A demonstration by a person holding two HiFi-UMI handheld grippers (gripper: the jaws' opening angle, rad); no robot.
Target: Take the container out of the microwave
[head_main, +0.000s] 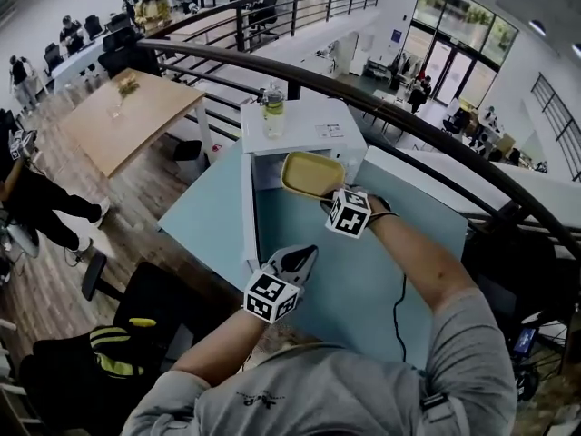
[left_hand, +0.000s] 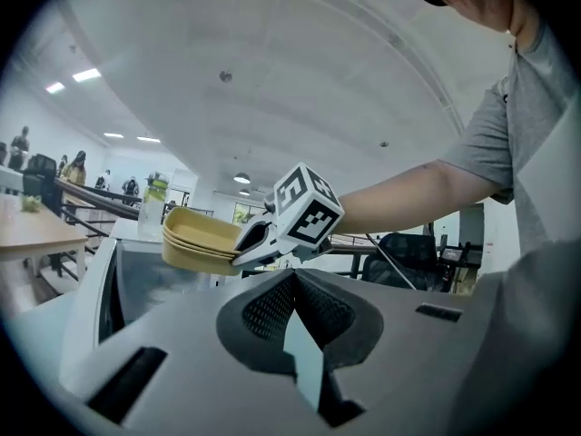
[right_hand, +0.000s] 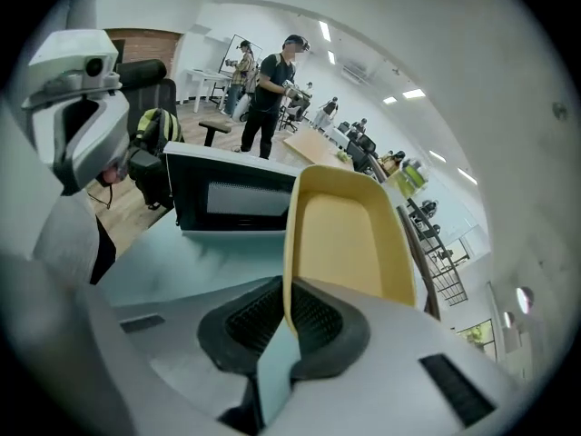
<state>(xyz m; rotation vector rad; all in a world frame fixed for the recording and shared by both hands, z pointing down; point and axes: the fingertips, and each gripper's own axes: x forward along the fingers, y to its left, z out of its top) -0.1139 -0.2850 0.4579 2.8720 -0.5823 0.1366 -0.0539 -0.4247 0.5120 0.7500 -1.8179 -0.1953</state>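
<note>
Right gripper (right_hand: 289, 312): jaws clamped on the near rim of the yellow container (right_hand: 349, 234)
Right arm: forearm stretched forward from the lower right of the head view; bare below a grey sleeve; gripper tilted downward
Left gripper (left_hand: 292, 284): jaws pressed together; nothing between them
Left arm: elbow bent; gripper roughly level, pointing toward the open microwave (head_main: 304, 121); nearer the person than the right gripper
Container: in the air at the microwave's mouth; above the teal table (head_main: 363, 289)
Microwave: white; door (head_main: 247, 216) swung open to the left; bottle (head_main: 273, 109) upright on top
</note>
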